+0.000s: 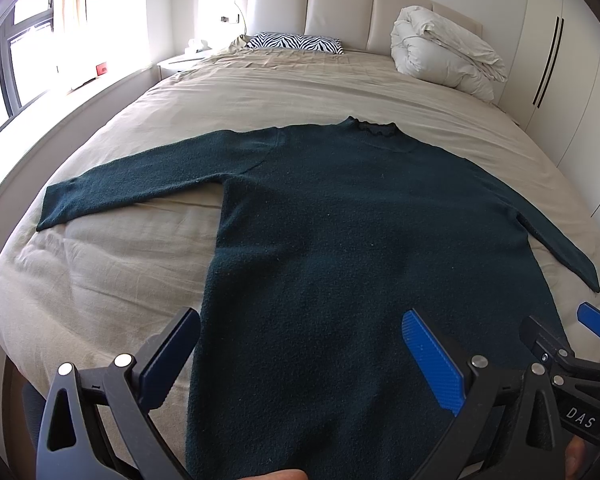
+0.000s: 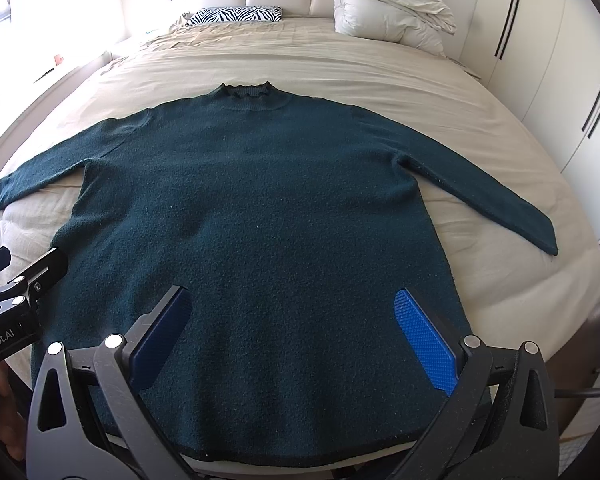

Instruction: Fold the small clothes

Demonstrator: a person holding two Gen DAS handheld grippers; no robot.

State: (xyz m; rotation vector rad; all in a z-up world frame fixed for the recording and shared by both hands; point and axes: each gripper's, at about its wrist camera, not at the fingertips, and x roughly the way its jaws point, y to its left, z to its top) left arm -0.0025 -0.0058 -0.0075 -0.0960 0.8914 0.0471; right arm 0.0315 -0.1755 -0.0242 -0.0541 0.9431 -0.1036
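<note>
A dark green long-sleeved sweater [image 1: 340,220] lies flat on the bed, collar away from me, both sleeves spread out to the sides. It also shows in the right wrist view [image 2: 260,208]. My left gripper [image 1: 300,344] is open and empty, hovering over the sweater's lower left part near the hem. My right gripper [image 2: 292,328] is open and empty over the sweater's lower middle, above the hem. The right gripper shows at the right edge of the left wrist view [image 1: 560,344]; the left gripper shows at the left edge of the right wrist view [image 2: 24,276].
The bed [image 1: 100,288] has a beige cover. A zebra-striped pillow [image 1: 296,42] and a bundled white duvet [image 1: 444,48] lie by the headboard. White wardrobes [image 2: 548,60] stand along the right side, a window [image 1: 24,56] on the left.
</note>
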